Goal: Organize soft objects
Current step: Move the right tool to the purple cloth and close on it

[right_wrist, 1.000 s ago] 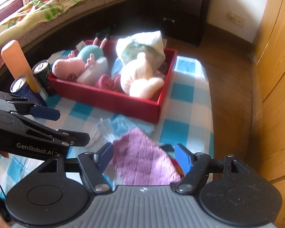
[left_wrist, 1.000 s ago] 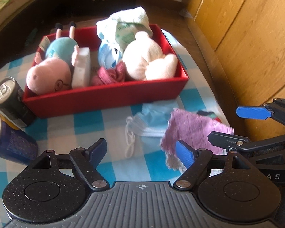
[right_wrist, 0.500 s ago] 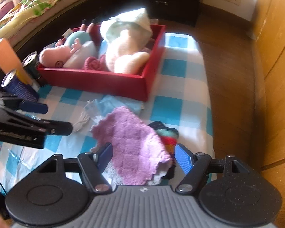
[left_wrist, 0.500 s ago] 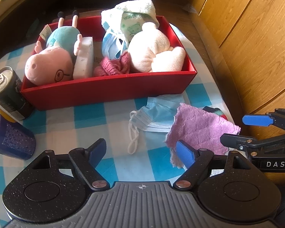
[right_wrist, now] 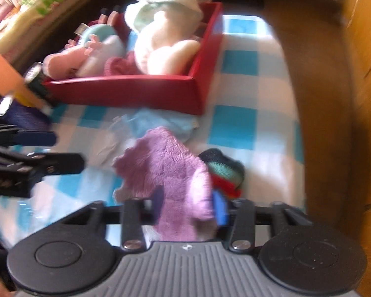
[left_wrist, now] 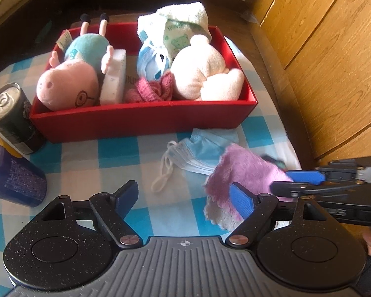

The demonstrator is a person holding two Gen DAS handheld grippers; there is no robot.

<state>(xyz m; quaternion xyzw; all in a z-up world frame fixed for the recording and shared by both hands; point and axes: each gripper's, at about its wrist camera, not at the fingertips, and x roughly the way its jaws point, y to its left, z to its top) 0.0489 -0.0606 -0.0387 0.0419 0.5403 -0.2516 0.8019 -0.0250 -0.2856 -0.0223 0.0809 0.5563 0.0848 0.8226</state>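
Note:
A red box (left_wrist: 146, 121) (right_wrist: 126, 91) holds a pink pig plush (left_wrist: 66, 86), a white plush (left_wrist: 205, 74), a towel, a sponge and other soft items. A purple cloth (left_wrist: 244, 170) (right_wrist: 170, 173) lies in front of it on the checked tablecloth, partly over a blue face mask (left_wrist: 200, 146) (right_wrist: 160, 123). My right gripper (right_wrist: 188, 205) (left_wrist: 299, 180) has its jaws closed in on the cloth's near edge. My left gripper (left_wrist: 185, 195) is open and empty, hovering above the tablecloth beside the cloth.
Two drink cans (left_wrist: 10, 113) (left_wrist: 10, 173) stand left of the box. A multicoloured knitted item (right_wrist: 222, 170) lies under the cloth's right side. A wooden cabinet (left_wrist: 334, 49) borders the table on the right, with the table edge close to it.
My right gripper has closed from wide open onto the purple cloth and moved in over it. The left wrist view has shifted slightly, with the box now nearer the frame's centre.

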